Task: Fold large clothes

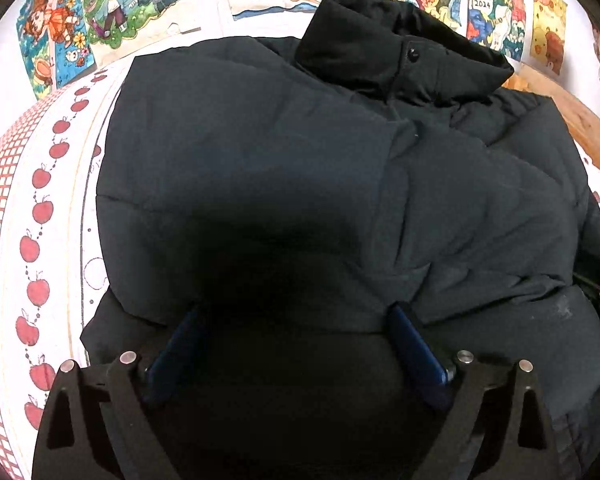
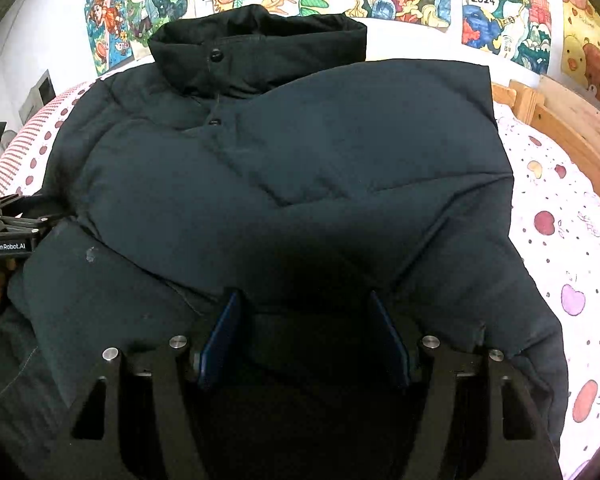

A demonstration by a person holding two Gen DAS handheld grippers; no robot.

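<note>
Left gripper (image 1: 296, 344): jaws wide, straddling the near hem of the jacket (image 1: 260, 160), nothing pinched. Right gripper (image 2: 306, 332): same, wide over the hem. Jacket lies on the bed (image 2: 560, 240), sleeves folded across the chest, collar (image 2: 260, 40) far. Risk: thick padding slips a shallow bite; sleeves may spring open when lifted.

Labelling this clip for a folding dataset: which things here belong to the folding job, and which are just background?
Job:
jacket
left gripper, open
right gripper, open

Background:
bedsheet
drawings on the wall
wooden bed frame
</note>
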